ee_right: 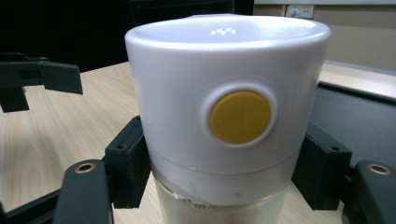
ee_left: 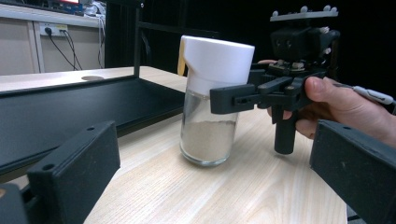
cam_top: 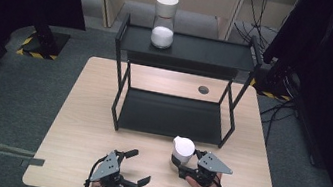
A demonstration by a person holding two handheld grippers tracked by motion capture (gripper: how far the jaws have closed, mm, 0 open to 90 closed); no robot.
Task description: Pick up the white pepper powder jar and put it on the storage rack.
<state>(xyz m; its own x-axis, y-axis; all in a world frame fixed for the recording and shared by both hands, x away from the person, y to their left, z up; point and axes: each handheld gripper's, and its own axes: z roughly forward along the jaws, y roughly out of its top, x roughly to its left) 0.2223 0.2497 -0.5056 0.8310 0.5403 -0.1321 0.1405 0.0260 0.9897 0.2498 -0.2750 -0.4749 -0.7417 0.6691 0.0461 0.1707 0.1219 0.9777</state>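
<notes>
Two hand-held grippers work at the desk (cam_top: 73, 124). The right hand-held gripper (cam_top: 183, 163) is clenched on the jar (ee_left: 208, 126) just under its white lid (ee_right: 224, 93): the grasp looks made, so a straight lift should follow. The left hand-held gripper (cam_top: 137, 167) waits released beside it. Ahead stands the black shelf (cam_top: 171, 117), whose front rail could catch the jar; a second jar (cam_top: 164, 20) sits on top.

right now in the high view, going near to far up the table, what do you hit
left tool with open jaws → right tool shut on the jar with a white cap → lower shelf of the black rack → small dark round mark on the table → second white-capped jar on the top shelf
</notes>
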